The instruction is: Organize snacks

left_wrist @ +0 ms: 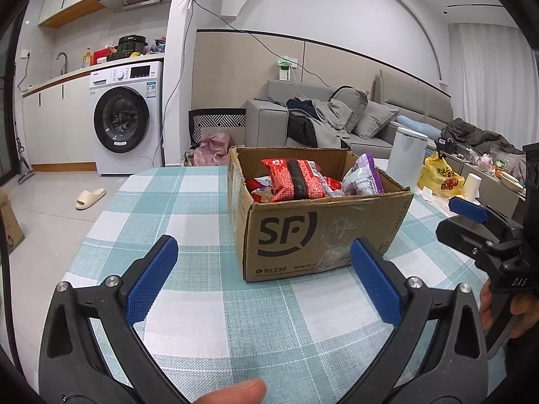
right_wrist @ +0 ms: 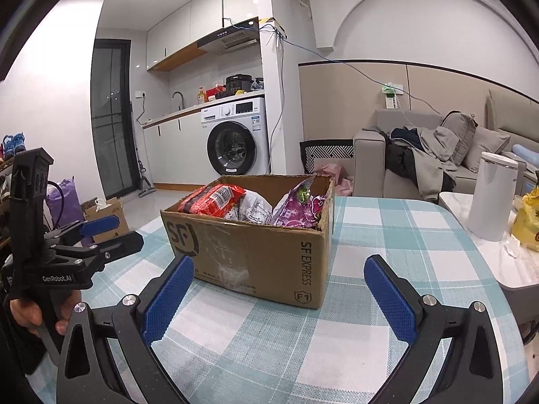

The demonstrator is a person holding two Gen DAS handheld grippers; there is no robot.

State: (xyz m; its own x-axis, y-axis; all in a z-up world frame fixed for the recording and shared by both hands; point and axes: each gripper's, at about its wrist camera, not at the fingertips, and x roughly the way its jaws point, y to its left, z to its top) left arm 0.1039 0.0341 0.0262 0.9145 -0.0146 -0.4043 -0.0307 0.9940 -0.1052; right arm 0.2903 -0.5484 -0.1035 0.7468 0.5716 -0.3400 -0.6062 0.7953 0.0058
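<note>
An open cardboard box [left_wrist: 313, 232] [right_wrist: 256, 256] printed SF stands on the checked tablecloth [left_wrist: 188, 222] [right_wrist: 387, 235]. Inside it lie a red snack packet [left_wrist: 294, 178] [right_wrist: 214, 198], a purple packet [left_wrist: 365, 175] [right_wrist: 299, 207] and other wrappers. My left gripper [left_wrist: 266, 256] is open just in front of the box, nothing between its blue pads. My right gripper [right_wrist: 279, 269] is open too, before the box's near corner. Each gripper appears from the side in the other's view: the right gripper [left_wrist: 471, 217] and the left gripper [right_wrist: 97, 232].
A white canister [left_wrist: 407, 156] [right_wrist: 492, 195] and a yellow bag [left_wrist: 438, 176] [right_wrist: 527, 225] sit on a side table to the right. A grey sofa [left_wrist: 337, 114] with clothes stands behind, a washing machine [left_wrist: 126, 118] at back left. A slipper [left_wrist: 90, 198] lies on the floor.
</note>
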